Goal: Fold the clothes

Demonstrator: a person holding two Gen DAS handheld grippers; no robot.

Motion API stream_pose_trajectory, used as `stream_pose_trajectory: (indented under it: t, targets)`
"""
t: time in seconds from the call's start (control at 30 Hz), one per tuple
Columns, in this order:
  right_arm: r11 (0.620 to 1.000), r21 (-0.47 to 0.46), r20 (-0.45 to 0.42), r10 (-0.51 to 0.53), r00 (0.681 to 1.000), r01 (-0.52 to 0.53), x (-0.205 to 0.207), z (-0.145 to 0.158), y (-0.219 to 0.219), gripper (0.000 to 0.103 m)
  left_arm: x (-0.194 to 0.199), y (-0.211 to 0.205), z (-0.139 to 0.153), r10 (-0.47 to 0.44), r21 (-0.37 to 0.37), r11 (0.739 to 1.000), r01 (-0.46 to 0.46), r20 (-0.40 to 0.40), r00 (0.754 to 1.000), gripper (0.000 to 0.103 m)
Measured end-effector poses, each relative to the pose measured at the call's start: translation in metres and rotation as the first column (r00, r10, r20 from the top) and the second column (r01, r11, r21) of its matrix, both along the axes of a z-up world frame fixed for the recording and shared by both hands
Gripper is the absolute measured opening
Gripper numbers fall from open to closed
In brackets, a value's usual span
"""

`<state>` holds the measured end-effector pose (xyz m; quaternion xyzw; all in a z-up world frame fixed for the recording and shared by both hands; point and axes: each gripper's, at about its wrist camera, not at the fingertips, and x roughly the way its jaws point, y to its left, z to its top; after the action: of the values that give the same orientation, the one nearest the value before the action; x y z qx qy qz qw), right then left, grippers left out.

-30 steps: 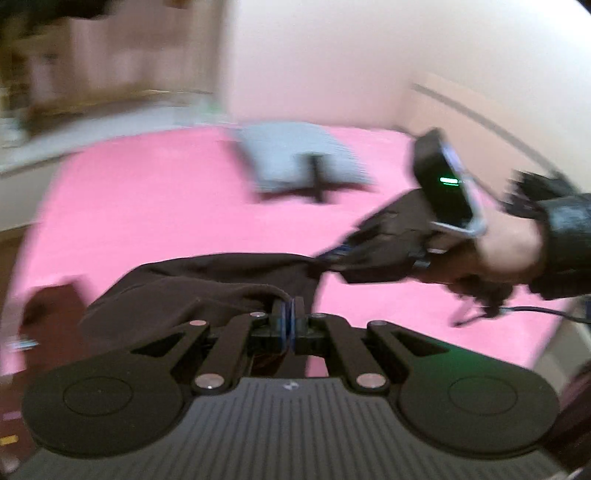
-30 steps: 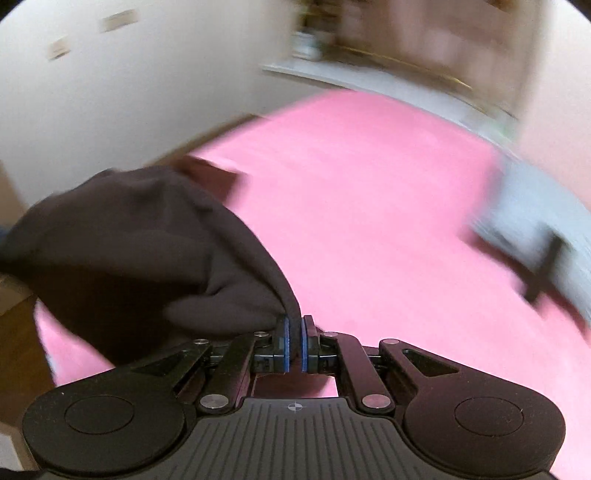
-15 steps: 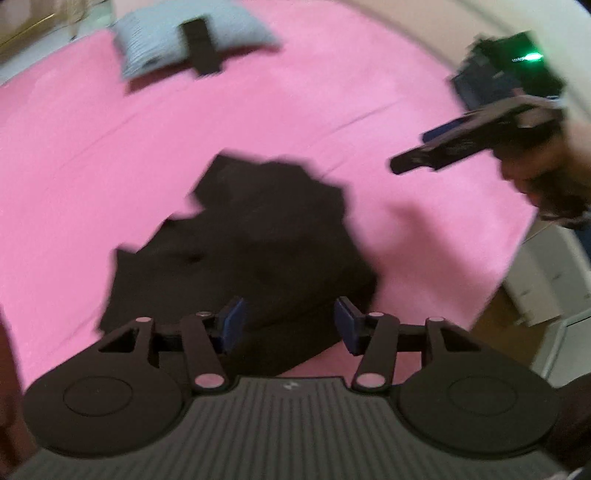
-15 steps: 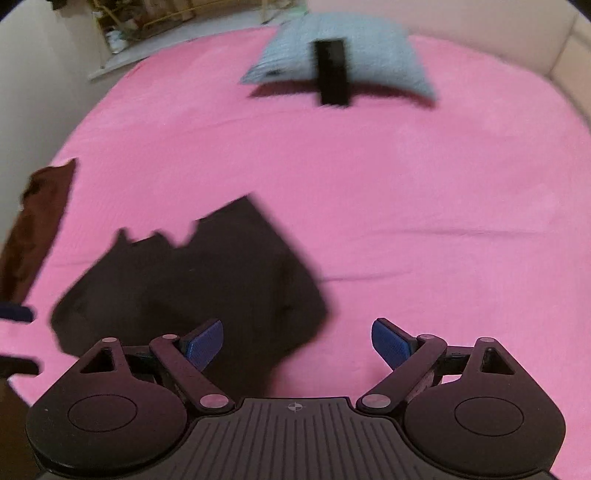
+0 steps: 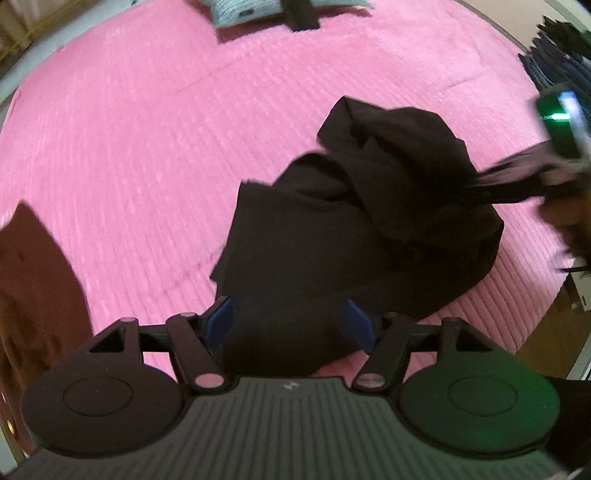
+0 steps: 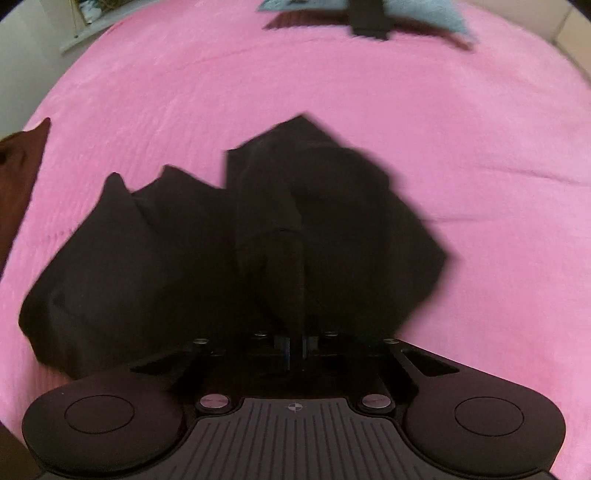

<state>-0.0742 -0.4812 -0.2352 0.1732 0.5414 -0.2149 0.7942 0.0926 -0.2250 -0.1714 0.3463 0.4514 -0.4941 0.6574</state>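
A dark garment (image 5: 332,236) lies crumpled on the pink bed (image 5: 129,140), bunched into folds and peaks rather than flat.

The left hand-held gripper (image 5: 288,325) hovers over the garment's near edge with its blue-padded fingers (image 5: 221,319) spread wide, holding nothing.

The right hand-held gripper (image 6: 293,345) has its fingers pressed together on a fold of the garment, and a ridge of cloth rises from the pinch point. In the left wrist view this gripper shows blurred at the right edge, with a green light (image 5: 559,117) on it.

A brown garment (image 5: 33,280) lies at the bed's left edge, apart from the dark one. A grey pillow (image 6: 424,14) with a black strap (image 6: 369,18) sits at the far side of the bed.
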Motion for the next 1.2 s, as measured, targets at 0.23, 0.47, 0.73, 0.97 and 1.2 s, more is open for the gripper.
stream_pose_trajectory:
  t: [0.23, 0.47, 0.73, 0.97, 1.2]
  targets:
    - [0.963, -0.148, -0.048, -0.236, 0.971, 0.227, -0.160, 0.093, -0.039, 0.003, -0.005, -0.070, 0.014, -0.234, -0.123, 0.963, 0.242, 0.076, 0.969, 0.066]
    - [0.915, -0.134, -0.069, -0.391, 0.918, 0.380, -0.252, 0.085, -0.067, 0.002, -0.056, -0.169, -0.009, -0.556, -0.095, 0.809, 0.580, 0.200, 0.807, 0.068]
    - [0.956, -0.050, -0.061, -0.290, 0.955, 0.288, -0.288, 0.064, -0.121, 0.002, -0.120, -0.199, -0.090, -0.852, 0.248, 0.472, 0.846, 0.373, 0.366, 0.067]
    - [0.978, 0.009, -0.018, -0.210, 0.978, 0.210, -0.295, 0.047, -0.169, 0.002, -0.128, -0.231, -0.100, -0.823, 0.244, 0.542, 0.804, 0.344, 0.451, 0.019]
    - [0.972, -0.082, 0.100, -0.212, 0.972, 0.221, -0.291, 0.091, -0.160, 0.002, -0.112, -0.232, -0.025, -0.673, 0.084, 0.699, 0.710, 0.413, 0.614, 0.000]
